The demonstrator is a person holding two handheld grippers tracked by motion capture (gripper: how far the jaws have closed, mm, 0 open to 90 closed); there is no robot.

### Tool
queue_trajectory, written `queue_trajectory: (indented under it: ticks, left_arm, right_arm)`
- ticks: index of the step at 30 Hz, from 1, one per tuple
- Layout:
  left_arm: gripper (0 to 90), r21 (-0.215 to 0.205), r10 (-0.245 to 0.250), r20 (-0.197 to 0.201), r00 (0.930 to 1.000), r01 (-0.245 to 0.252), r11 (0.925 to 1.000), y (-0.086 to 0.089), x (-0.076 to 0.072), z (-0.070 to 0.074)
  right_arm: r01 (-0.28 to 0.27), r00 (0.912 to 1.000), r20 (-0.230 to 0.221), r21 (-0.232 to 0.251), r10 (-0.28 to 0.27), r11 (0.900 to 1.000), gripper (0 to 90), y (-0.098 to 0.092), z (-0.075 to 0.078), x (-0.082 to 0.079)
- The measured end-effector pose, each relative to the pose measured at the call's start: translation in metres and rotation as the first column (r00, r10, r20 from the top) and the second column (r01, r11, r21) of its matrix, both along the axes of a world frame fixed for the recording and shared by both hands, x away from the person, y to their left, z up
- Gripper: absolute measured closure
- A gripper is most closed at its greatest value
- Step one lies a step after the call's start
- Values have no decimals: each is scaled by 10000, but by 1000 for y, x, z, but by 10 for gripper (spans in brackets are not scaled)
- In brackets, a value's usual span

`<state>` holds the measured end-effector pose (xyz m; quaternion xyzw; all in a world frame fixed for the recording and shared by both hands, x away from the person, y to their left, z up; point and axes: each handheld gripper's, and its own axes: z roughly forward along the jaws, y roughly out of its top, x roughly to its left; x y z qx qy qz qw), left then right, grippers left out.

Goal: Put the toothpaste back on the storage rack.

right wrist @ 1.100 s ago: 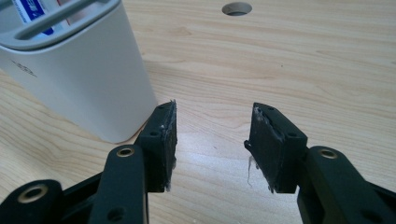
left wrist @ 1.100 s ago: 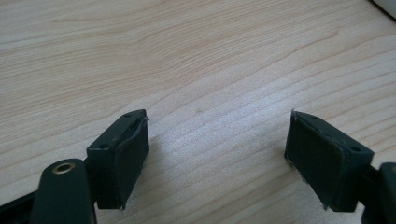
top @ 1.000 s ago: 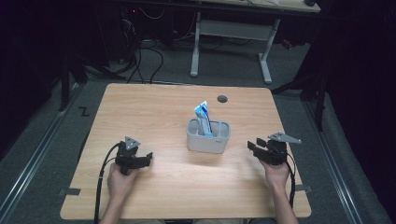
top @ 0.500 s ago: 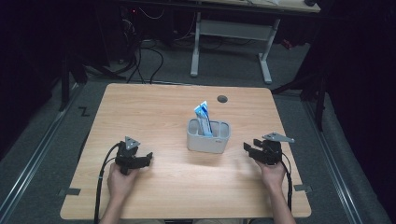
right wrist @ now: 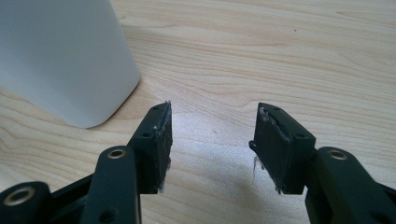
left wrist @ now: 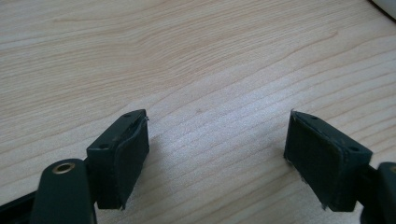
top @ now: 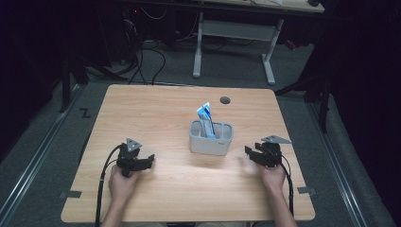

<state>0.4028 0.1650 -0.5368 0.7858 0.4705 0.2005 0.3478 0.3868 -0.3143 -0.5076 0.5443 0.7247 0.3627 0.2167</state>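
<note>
Grippers rest low on the table (top: 156, 109): left gripper (top: 147, 161) at 7 o'clock and right gripper (top: 249, 152) at 4 o'clock of the grey holder (top: 210, 139). Both jaws are spread and empty. The holder stands mid-table between them with a blue-and-white tube (top: 204, 118) upright inside, seemingly within either hand's reach.

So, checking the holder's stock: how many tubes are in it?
1: a blue-and-white tube stands in the left compartment of the grey holder; shorter ones could hide inside.

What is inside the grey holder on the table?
A blue and white tube stands in the holder's left compartment, sticking out above the rim. Its lower part and the compartment bottoms are hidden by the walls.
</note>
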Motion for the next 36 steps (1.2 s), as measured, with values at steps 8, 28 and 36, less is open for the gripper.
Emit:
queue_trajectory:
  ticks: [8, 28, 36]
  left_arm:
    - [223, -12, 1, -17, 10000, -1, 10000, 0, 0, 0]
    - [224, -9, 16, -4, 10000, -16, 10000, 0, 0, 0]
    - [222, -8, 26, 3, 10000, -26, 10000, 0, 0, 0]
  right_arm:
    - [106, 9999, -15, -86, -106, 9999, 469, 0, -3, 2]
    - [486, 9976, -447, -792, -523, 9957, 439, 0, -20, 10]
    - [447, 9987, -195, -1075, -470, 9932, 412, 3, -23, 10]
